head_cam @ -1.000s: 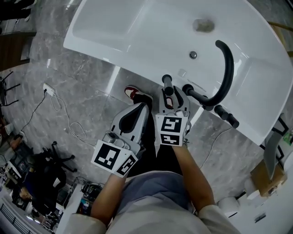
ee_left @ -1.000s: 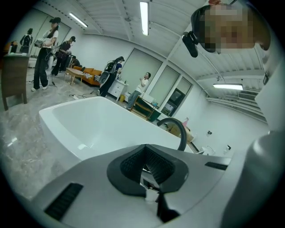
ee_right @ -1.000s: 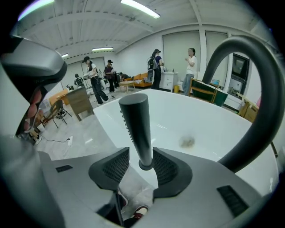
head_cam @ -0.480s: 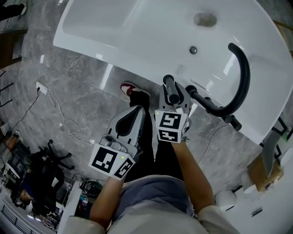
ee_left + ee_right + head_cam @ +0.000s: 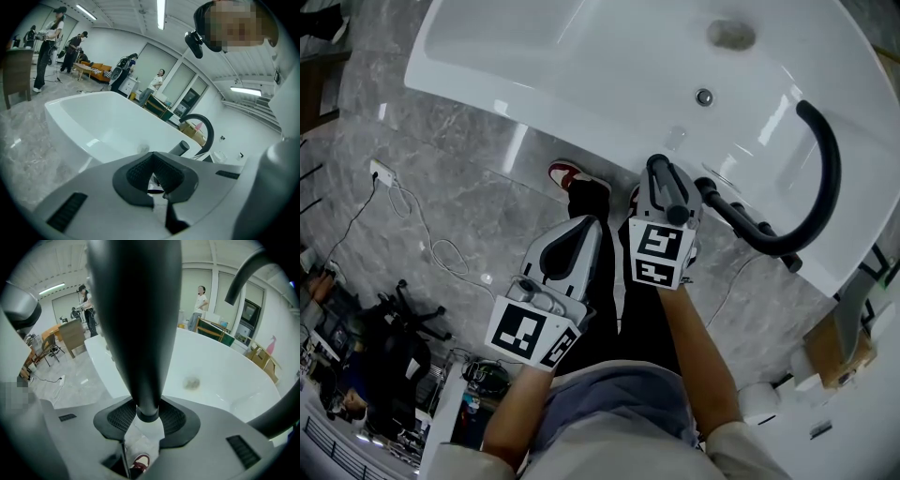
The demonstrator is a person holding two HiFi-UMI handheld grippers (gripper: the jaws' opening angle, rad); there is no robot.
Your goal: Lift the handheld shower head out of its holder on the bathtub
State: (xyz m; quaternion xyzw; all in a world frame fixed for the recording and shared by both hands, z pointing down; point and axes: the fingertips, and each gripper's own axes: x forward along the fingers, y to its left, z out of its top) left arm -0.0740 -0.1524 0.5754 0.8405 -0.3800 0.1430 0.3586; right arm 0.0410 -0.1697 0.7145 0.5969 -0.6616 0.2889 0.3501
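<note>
The handheld shower head (image 5: pixel 667 180) is a black tapered handle standing just off the near rim of the white bathtub (image 5: pixel 487 84). My right gripper (image 5: pixel 667 194) is shut on it. In the right gripper view the black shower head (image 5: pixel 136 319) rises up the middle of the picture, its narrow end pinched between the pads (image 5: pixel 119 417) of the right gripper (image 5: pixel 147 420). Whether it still rests in its holder is hidden. My left gripper (image 5: pixel 572 239) hangs lower left over the floor, shut and holding nothing; in its own view the left gripper (image 5: pixel 157 180) points at the tub.
A black arched faucet spout (image 5: pixel 825 178) with black knobs (image 5: pixel 741 217) stands on the tub rim right of the shower head. The drain (image 5: pixel 731 35) lies in the basin. A shoe (image 5: pixel 565 175), a cable (image 5: pixel 422 234) and a cardboard box (image 5: pixel 834 347) are on the grey marble floor. People stand in the background.
The head view has drifted, so tub and spout sit further right. My right gripper stays shut on the shower head, which shows longer. The left gripper has barely moved.
</note>
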